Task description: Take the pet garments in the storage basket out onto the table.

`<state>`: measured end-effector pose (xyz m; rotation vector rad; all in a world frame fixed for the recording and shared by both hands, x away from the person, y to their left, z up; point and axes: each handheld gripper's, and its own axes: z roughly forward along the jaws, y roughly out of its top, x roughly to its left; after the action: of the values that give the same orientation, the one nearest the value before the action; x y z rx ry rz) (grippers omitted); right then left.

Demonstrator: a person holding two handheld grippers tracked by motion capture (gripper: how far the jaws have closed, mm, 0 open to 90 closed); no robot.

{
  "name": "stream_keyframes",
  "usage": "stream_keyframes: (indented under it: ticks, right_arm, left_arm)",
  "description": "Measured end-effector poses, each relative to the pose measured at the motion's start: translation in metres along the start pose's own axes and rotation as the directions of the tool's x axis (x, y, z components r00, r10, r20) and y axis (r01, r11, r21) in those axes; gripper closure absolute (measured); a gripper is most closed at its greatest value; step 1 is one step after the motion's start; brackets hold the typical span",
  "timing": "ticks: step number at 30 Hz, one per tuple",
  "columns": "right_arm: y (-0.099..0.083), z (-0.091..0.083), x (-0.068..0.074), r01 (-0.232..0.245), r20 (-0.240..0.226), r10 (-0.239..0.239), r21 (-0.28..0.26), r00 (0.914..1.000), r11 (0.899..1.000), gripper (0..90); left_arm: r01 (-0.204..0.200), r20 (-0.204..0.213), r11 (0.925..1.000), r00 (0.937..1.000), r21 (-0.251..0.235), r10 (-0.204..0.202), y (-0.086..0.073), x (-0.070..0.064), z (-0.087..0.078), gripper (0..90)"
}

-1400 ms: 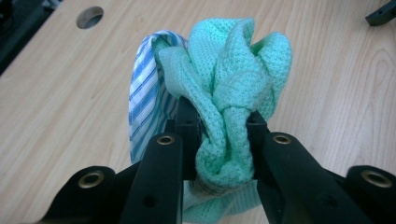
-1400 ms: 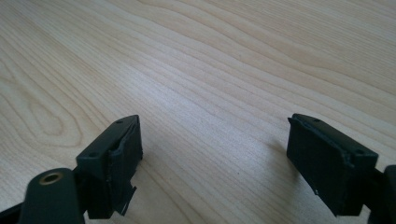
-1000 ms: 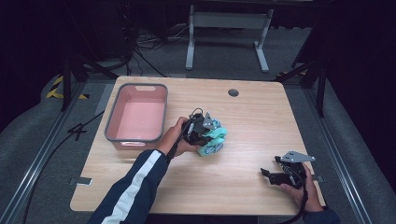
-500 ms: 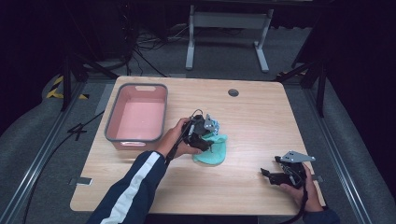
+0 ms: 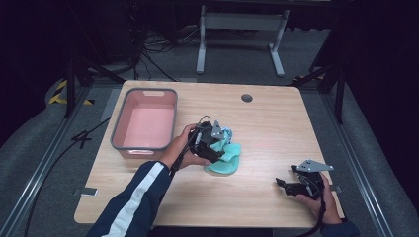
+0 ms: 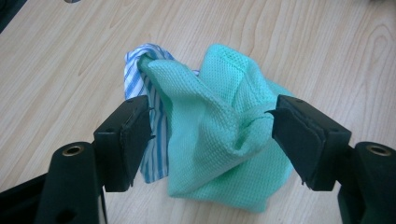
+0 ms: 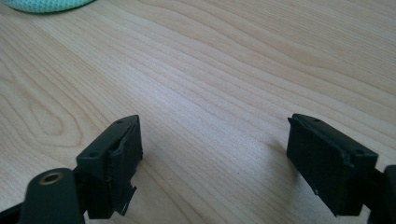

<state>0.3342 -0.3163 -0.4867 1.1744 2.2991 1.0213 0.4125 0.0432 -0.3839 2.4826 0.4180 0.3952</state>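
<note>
A mint-green mesh cloth (image 5: pixel 226 159) lies crumpled on the wooden table (image 5: pixel 276 128), with a blue-and-white striped cloth (image 5: pixel 228 132) tucked against its far side. My left gripper (image 5: pixel 216 146) sits low over the pile, held in a hand with a navy sleeve. In the left gripper view its jaws stand wide apart around the green cloth (image 6: pixel 219 140), the striped cloth (image 6: pixel 135 81) beside the left jaw; my left gripper (image 6: pixel 212 119) is open. My right gripper (image 5: pixel 282 183) rests near the front right, open over bare wood (image 7: pixel 215 140). An edge of the green cloth (image 7: pixel 42 4) shows far off.
A pink bin with a grey rim (image 5: pixel 116 129) stands empty at the left of the table. A round cable hole (image 5: pixel 246 98) lies near the far edge. Dark floor, cables and a metal stand lie beyond the table.
The cloth bundle, bunched up at the left gripper a second ago, has dropped and spread on the table. The left gripper's jaws now stand open around it. The right gripper has not moved.
</note>
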Motion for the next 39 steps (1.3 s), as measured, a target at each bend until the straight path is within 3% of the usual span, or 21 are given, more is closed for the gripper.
stream_keyframes:
  ticks: [12,24,25,39]
  right_arm:
    - [0.000,0.000,0.000,0.000,0.000,0.000,0.000,1.0000,1.000,18.7]
    - [0.000,0.000,0.000,0.000,0.000,0.000,0.000,1.0000,1.000,18.8]
    - [0.000,0.000,0.000,0.000,0.000,0.000,0.000,1.0000,1.000,18.7]
    - [0.000,0.000,0.000,0.000,0.000,0.000,0.000,1.0000,1.000,18.7]
  left_arm:
    - [-0.037,-0.025,0.9992,0.9990,0.013,0.037,-0.006,-0.004,-0.016,28.6]
    - [-0.052,-0.041,0.9984,0.9977,0.023,0.053,-0.023,-0.011,-0.033,27.8]
    - [-0.068,-0.055,0.9968,0.9960,0.042,0.070,-0.026,-0.012,-0.035,26.9]
    - [-0.061,-0.079,0.9964,0.9947,0.059,0.066,-0.053,-0.021,-0.049,23.3]
